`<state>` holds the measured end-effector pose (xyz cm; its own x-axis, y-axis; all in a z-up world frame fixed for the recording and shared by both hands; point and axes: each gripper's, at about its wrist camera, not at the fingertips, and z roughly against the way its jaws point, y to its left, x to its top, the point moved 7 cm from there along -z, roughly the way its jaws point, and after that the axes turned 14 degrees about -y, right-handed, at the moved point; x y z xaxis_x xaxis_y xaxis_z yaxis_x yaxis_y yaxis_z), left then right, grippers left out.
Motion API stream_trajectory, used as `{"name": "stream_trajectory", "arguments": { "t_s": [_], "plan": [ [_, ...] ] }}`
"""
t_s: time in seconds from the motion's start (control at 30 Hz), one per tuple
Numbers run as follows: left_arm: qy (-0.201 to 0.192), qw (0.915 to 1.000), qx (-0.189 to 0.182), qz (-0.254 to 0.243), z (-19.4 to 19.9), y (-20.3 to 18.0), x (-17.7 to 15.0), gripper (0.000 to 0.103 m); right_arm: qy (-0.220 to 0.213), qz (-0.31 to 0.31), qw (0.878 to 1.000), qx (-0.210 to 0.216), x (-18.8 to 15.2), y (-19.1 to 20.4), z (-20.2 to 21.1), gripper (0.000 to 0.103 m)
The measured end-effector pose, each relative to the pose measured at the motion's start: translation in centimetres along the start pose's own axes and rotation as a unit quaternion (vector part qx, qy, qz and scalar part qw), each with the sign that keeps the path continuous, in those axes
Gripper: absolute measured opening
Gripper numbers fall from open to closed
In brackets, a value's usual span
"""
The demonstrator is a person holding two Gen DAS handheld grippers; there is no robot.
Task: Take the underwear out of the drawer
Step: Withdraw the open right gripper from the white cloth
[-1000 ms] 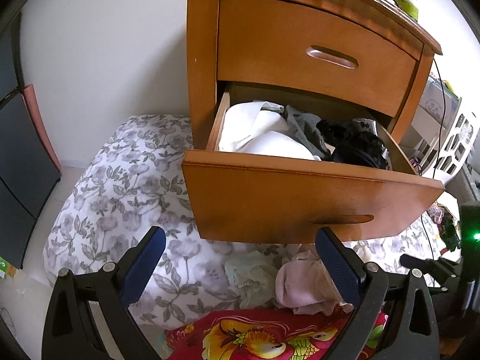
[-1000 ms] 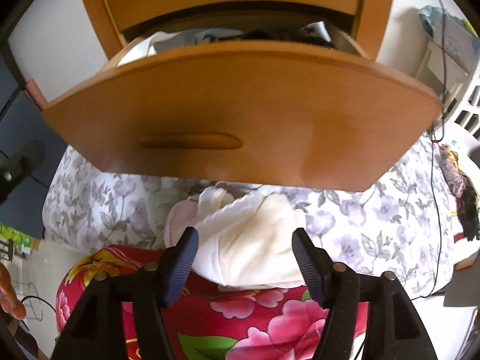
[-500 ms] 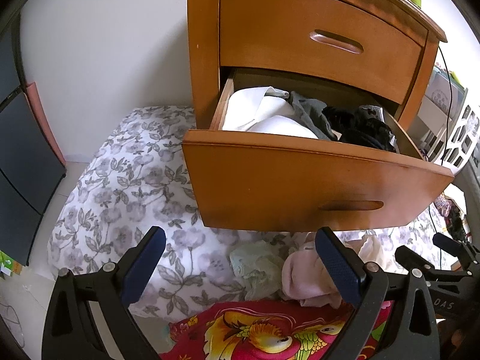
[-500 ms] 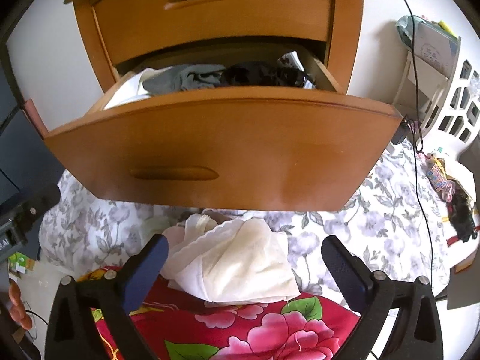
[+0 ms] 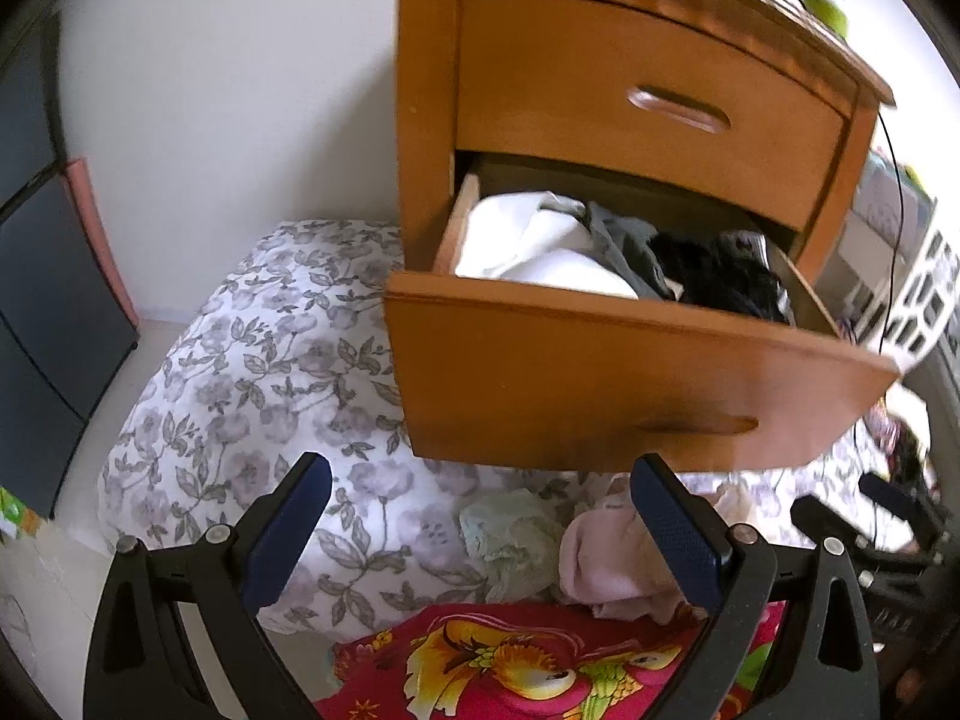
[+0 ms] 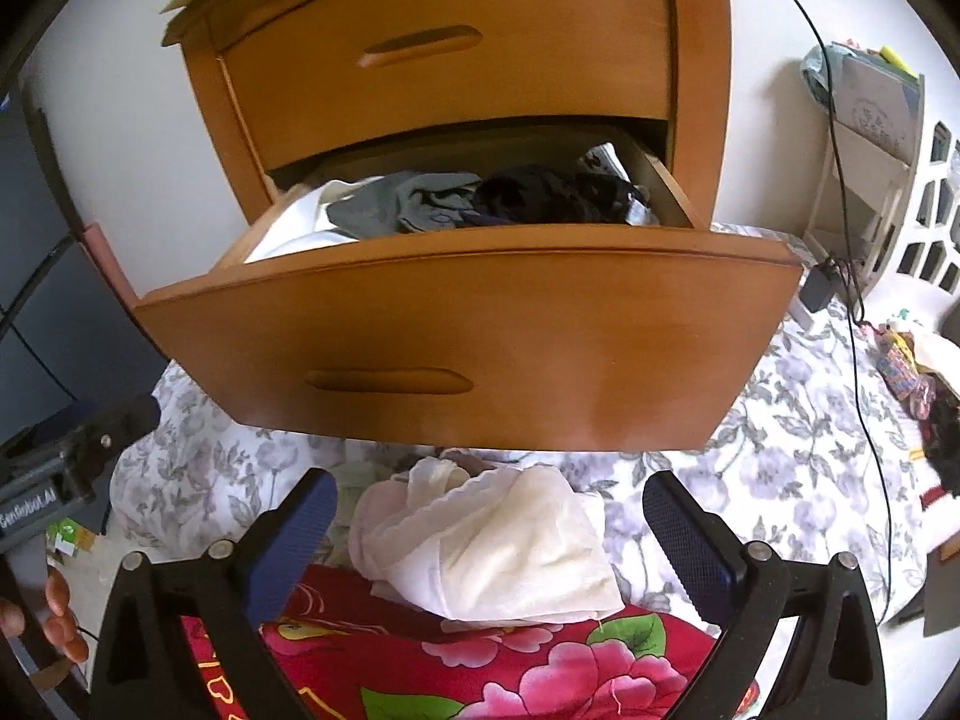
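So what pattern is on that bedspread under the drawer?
Grey flowers and leaves on white bedspread; clearest in the left wrist view.

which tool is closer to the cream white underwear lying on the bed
Right. The right tool hangs open directly over the cream white underwear. The left tool sits off to the side, over the pale green piece.

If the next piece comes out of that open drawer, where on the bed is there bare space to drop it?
The grey-flowered white quilt lies bare left of the wooden nightstand, and again right of the cream undergarment. Under the open wooden drawer it is crowded: cream, pink and pale green pieces.
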<state>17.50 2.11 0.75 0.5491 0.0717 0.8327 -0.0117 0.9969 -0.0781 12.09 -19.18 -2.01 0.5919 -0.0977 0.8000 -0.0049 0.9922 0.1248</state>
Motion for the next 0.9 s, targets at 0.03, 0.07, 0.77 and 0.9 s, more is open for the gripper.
{"name": "stream_trajectory", "arguments": {
  "t_s": [0.03,0.07,0.77,0.9],
  "plan": [
    [-0.002,1.0000,0.000,0.007,0.1,0.1,0.2,0.100,-0.002,0.001,1.000,0.002,0.0,0.1,0.0,0.103],
    [-0.004,1.0000,0.001,0.009,0.3,0.2,0.5,0.100,-0.003,0.002,1.000,0.006,0.0,0.1,0.1,0.103],
    [-0.019,0.9970,-0.065,-0.036,-0.1,-2.4,10.5,0.100,-0.039,-0.027,0.999,0.008,0.6,-2.0,0.9,0.103],
    [-0.019,0.9974,-0.065,-0.025,-1.2,-3.0,13.6,0.100,-0.039,-0.034,0.999,0.009,0.5,-2.4,0.7,0.103]
  ]
}}
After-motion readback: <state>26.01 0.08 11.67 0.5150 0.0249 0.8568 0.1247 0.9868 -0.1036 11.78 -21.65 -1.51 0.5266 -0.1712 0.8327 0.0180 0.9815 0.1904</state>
